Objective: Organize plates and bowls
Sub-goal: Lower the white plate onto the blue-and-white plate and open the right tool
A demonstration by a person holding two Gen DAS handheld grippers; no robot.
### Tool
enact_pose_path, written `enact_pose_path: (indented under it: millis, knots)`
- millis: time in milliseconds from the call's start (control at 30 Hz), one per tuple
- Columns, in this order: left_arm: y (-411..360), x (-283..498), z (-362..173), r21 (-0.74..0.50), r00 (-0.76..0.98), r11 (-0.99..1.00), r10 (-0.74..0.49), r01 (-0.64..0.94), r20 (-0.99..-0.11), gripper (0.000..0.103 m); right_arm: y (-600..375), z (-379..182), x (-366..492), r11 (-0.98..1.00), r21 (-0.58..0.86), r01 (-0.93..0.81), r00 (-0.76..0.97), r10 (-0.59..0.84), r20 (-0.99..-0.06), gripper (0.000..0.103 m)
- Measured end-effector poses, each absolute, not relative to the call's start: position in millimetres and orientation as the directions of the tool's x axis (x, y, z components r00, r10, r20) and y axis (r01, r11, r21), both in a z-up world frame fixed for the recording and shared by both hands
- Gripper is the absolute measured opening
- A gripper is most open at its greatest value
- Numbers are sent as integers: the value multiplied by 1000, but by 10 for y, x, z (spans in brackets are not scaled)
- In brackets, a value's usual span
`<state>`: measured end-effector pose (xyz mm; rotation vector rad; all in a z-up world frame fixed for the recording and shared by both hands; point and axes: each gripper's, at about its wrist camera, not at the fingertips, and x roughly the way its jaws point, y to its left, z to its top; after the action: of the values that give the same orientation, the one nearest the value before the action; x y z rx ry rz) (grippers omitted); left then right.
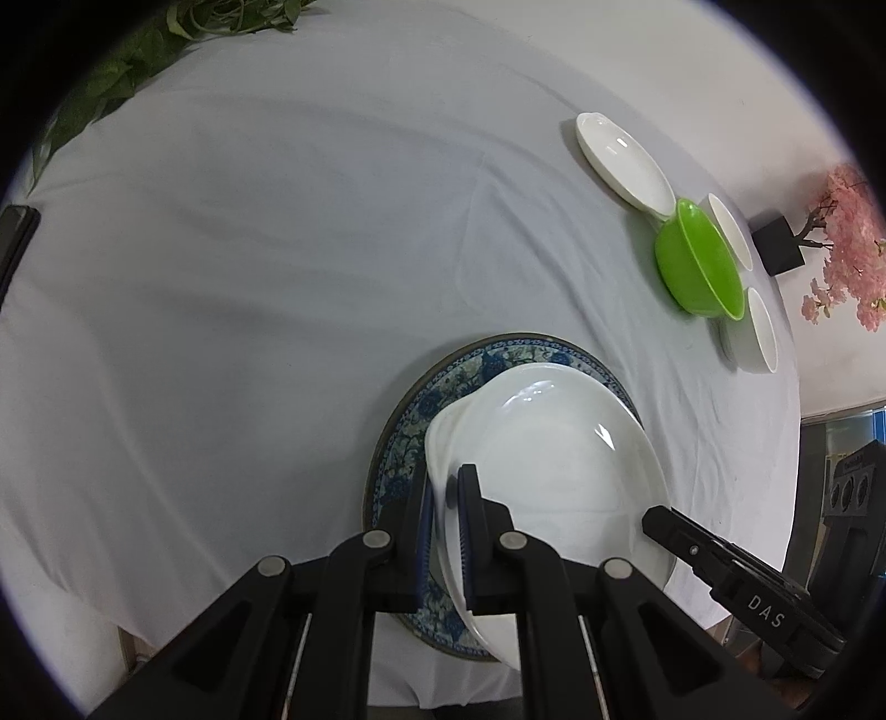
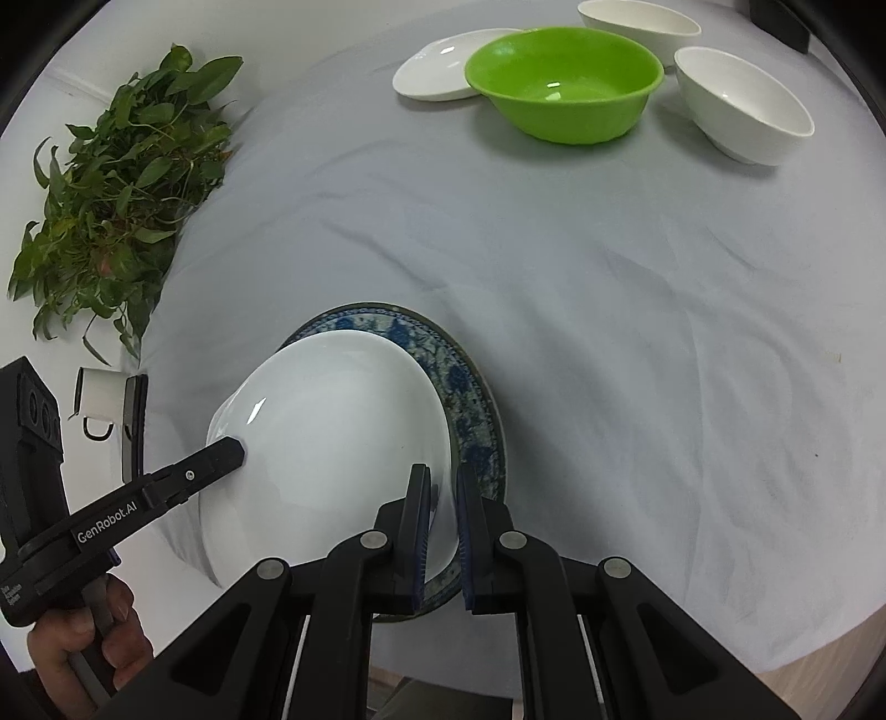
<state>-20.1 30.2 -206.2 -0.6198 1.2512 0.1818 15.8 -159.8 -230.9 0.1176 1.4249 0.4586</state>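
Observation:
A large white plate is held over a blue patterned plate on the white tablecloth. My left gripper is shut on the white plate's left rim. My right gripper is shut on the white plate at its right rim, above the blue plate. The other gripper shows in each view, the right one and the left one. A green bowl, a small white plate and two white bowls stand at the far side.
A leafy green plant lies at the table's left edge. A pink blossom tree in a black pot stands beyond the bowls. A dark phone-like object lies at the left. The table edge is close in front.

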Motion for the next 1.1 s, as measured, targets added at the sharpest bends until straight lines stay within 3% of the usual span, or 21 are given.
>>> enact_pose_path:
  millis: [600,633,733,767,800,833,900,1100]
  knots:
    - [342,-217,-2197,-327,267,829,-224,-453,-937,11,-1494,-2456,185,920,308,-242,136,346,-928,10]
    - [348,-218,-2193,-330,262,828,-230,-454,-937,13,-1490,-2454,183,920,306,-243,138,345,-928,10]
    - [364,-258,-2119,-346,265,821,-246,-454,-932,34,-1462,-2449,169,921,297,-252,132,337,-932,11]
    - [353,-267,-2068,-328,267,831,-226,-450,-937,47,-1463,-2441,163,921,295,-256,129,335,-933,14]
    - [346,-278,-1991,-290,270,845,-181,-449,-946,60,-1470,-2414,151,919,295,-262,129,336,-933,23]
    - [340,-300,-1876,-241,285,861,-118,-448,-951,64,-1461,-2375,147,916,298,-268,135,342,-930,31]
    - [331,-313,-1652,-191,321,881,-48,-432,-946,68,-1482,-2224,156,903,323,-284,169,378,-910,73]
    - [310,-313,-609,-34,480,937,147,-347,-865,74,-1632,-1567,215,893,325,-313,290,415,-862,102]
